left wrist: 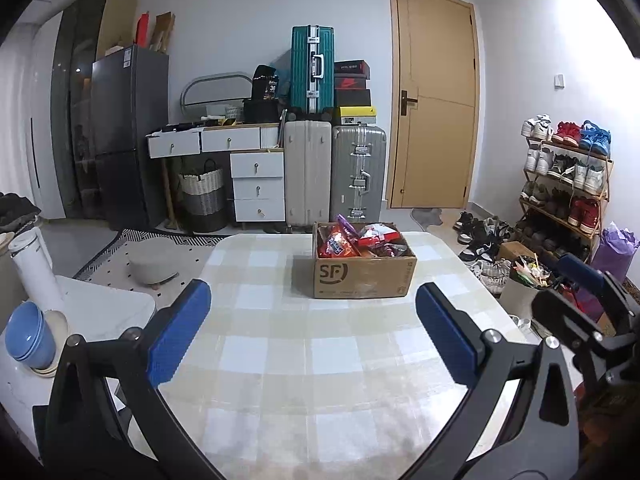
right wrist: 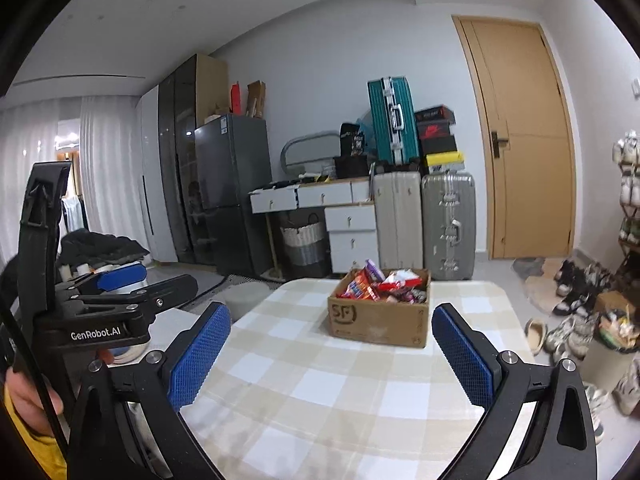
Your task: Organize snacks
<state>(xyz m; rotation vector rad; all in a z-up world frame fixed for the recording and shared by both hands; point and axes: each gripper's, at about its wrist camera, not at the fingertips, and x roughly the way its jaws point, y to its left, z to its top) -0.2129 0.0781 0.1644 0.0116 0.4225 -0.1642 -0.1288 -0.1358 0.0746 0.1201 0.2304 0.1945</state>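
Even, cool indoor light fills both views. Soft shadows are cast on the table (left wrist: 280, 360) near the lenses. Straight lines are bent by fisheye distortion, corners are blacked out, and the right view is slightly blurred.

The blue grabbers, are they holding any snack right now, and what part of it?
No, nothing is held. The left gripper and right gripper both stand wide open over the checked table. The snacks all sit in the cardboard box, farther away.
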